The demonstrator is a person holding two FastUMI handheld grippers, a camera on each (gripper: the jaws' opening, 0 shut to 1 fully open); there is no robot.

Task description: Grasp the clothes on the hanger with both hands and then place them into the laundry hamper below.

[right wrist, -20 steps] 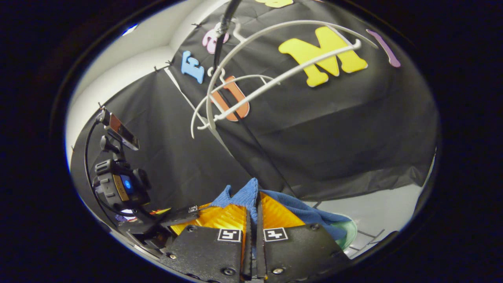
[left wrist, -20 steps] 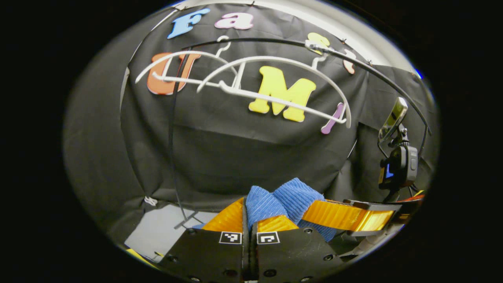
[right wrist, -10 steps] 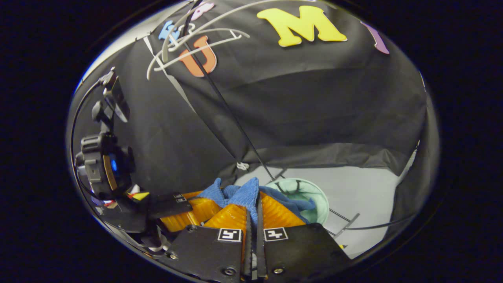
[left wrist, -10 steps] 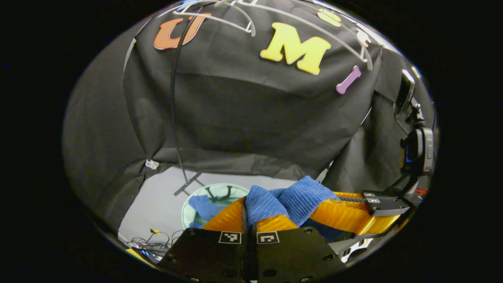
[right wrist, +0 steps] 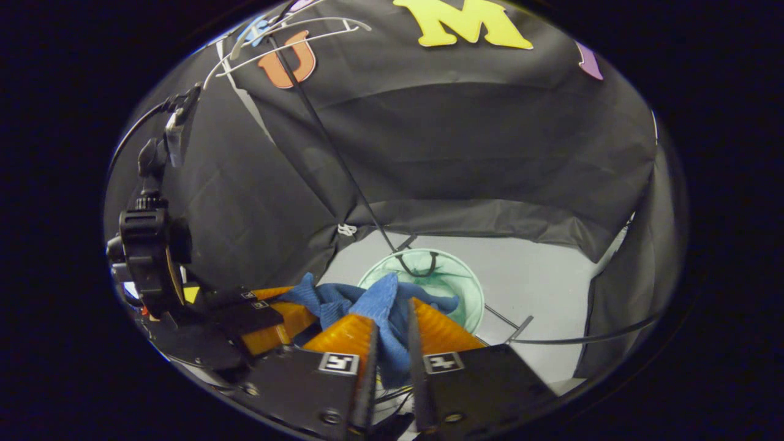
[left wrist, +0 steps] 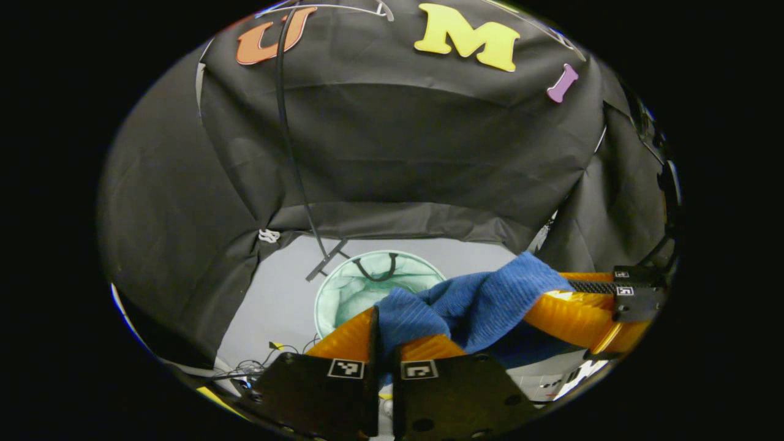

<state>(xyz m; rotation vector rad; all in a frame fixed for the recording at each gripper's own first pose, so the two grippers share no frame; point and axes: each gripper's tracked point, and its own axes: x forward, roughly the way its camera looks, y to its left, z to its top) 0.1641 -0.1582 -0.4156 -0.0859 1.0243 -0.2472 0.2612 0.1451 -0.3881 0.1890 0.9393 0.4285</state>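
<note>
Two grippers, both yours, each clamped on one blue cloth [left wrist: 484, 303]. In the left gripper view your left gripper [left wrist: 383, 343] has both fingers pressed on a bunched fold of it, and the cloth runs off to the right to your right gripper [left wrist: 588, 306], which shows there near the edge. In the right gripper view your right gripper [right wrist: 392, 334] pinches the cloth [right wrist: 383, 306] between its fingers, jaws a little apart with the fabric filling the gap; the left gripper [right wrist: 269, 315] lies to the left, touching the same cloth.

One hamper [left wrist: 343, 291], pale green mesh, round, on the grey floor [left wrist: 282, 300] below and beyond the cloth. In the right gripper view the hamper [right wrist: 459, 285] sits just behind the held fabric.

One black stand pole [left wrist: 294, 159], foot on the floor beside the hamper.

White hangers [right wrist: 288, 40], bare, up at the top of the right gripper view.
</note>
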